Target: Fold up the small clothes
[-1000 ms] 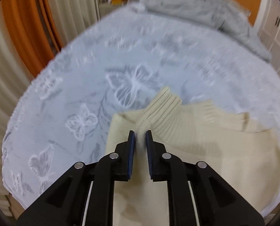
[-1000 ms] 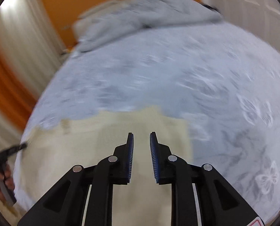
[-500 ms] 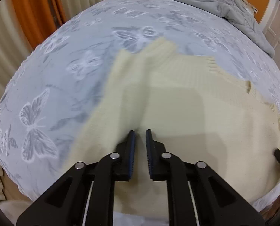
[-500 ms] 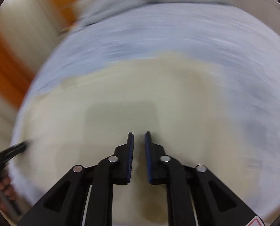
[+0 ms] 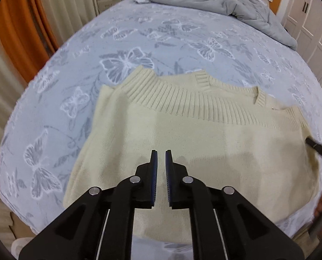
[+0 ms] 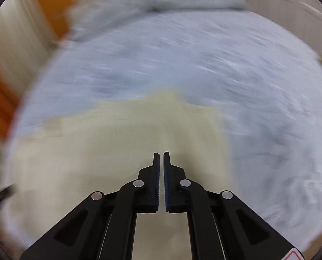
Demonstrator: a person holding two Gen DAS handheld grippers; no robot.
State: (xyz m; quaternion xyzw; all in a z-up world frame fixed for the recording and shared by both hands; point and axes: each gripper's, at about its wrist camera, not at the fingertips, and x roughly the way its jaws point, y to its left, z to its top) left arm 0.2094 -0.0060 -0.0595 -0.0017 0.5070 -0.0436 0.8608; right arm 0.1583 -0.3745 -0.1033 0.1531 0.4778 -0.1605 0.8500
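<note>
The cream sweater (image 5: 193,143) lies folded on the bed (image 5: 139,43) with its butterfly-print cover, ribbed hem band across the far side. The left tongs (image 5: 161,151) hang over it, nearly together, gripping nothing. The right tongs (image 6: 161,152), in a blurred view, sit together over the sweater's right part.
</note>
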